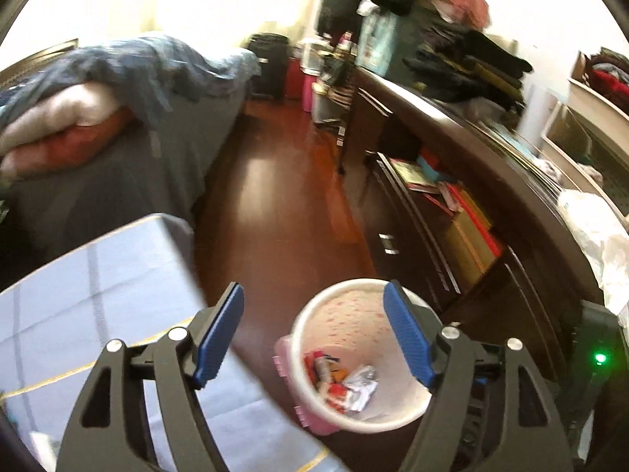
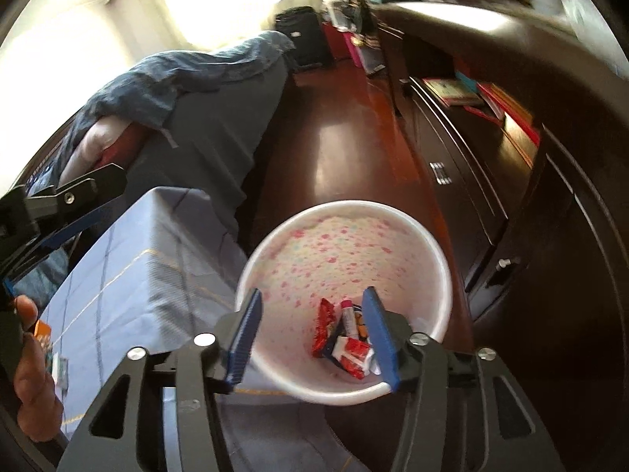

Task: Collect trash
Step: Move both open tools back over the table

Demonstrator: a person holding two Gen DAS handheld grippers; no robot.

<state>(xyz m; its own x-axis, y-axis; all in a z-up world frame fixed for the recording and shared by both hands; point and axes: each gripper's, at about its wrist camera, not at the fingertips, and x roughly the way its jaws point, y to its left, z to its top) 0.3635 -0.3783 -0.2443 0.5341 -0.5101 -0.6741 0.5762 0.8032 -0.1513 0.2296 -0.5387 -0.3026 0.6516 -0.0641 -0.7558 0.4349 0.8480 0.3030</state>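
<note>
The right gripper [image 2: 312, 332] hangs directly above the bin [image 2: 440, 259], fingers spread and holding nothing, a position that suits dropping rubbish straight down. Below it, wrappers [image 2: 346, 344] lie at the bin's bottom. The left gripper [image 1: 314, 334] is likewise spread and empty, with the bin just under its right finger and the cloth-covered table [image 1: 98, 275] to its left.

We see the bin's [image 2: 440, 259] mouth open from above, wrappers [image 2: 346, 338] only at its bottom. Just left, the blue-clothed table [image 1: 98, 283] crowds it; right, the dark cabinet [image 2: 511, 204] stands near. Between bed [image 1: 118, 181] and cabinet, 1 bare strip of floor [image 1: 275, 204] runs far ahead, unblocked.
</note>
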